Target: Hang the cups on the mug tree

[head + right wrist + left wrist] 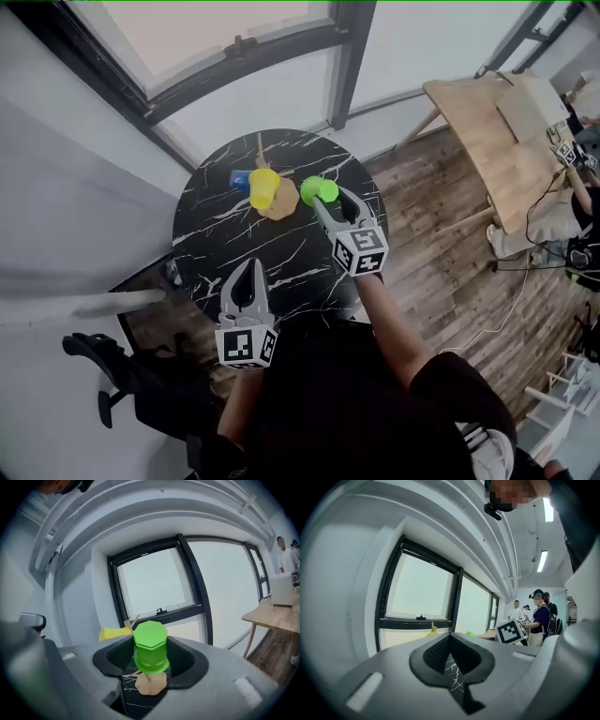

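Green cup [150, 648] in R claw [325, 200], L claw [250, 265] shut

Blue cup [240, 176] and mug tree [285, 201] partly hidden behind the yellow cup [264, 188]

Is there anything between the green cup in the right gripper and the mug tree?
Nothing visible. The green cup is right beside the mug tree, whose wooden base shows just behind it. The yellow cup is on the tree's other side, off the path.
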